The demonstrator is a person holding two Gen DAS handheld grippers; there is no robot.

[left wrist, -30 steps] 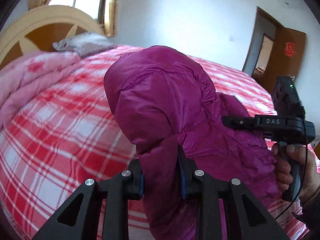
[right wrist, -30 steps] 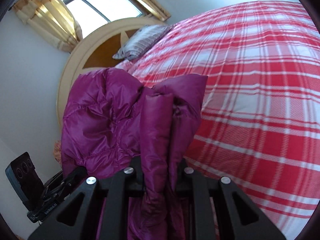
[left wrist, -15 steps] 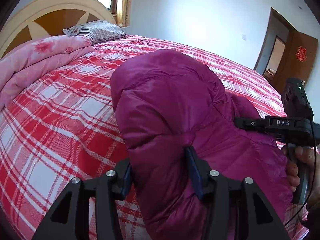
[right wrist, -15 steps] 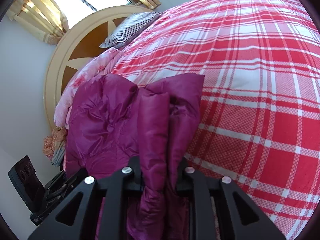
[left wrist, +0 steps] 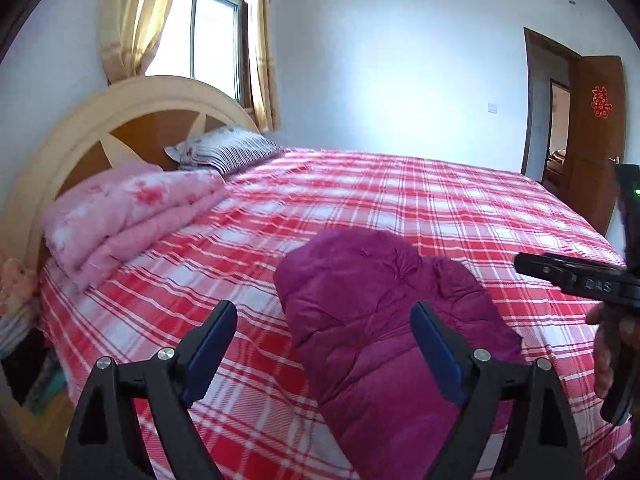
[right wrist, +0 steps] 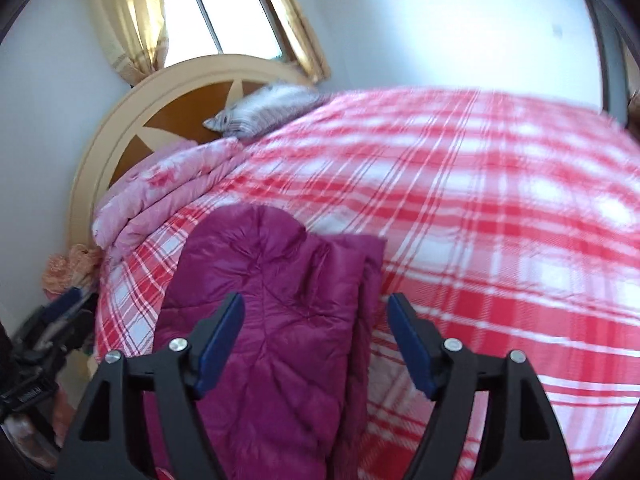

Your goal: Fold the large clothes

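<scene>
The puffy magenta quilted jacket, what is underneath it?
The puffy magenta quilted jacket lies on the red-and-white plaid bedsheet. Whether anything else sits beneath it is hidden by the jacket itself.

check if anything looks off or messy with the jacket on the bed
Nothing stands out. The purple jacket lies folded on the plaid bed, one layer's edge showing along its side. Both the left gripper and the right gripper have open jaws, clear of it.
</scene>
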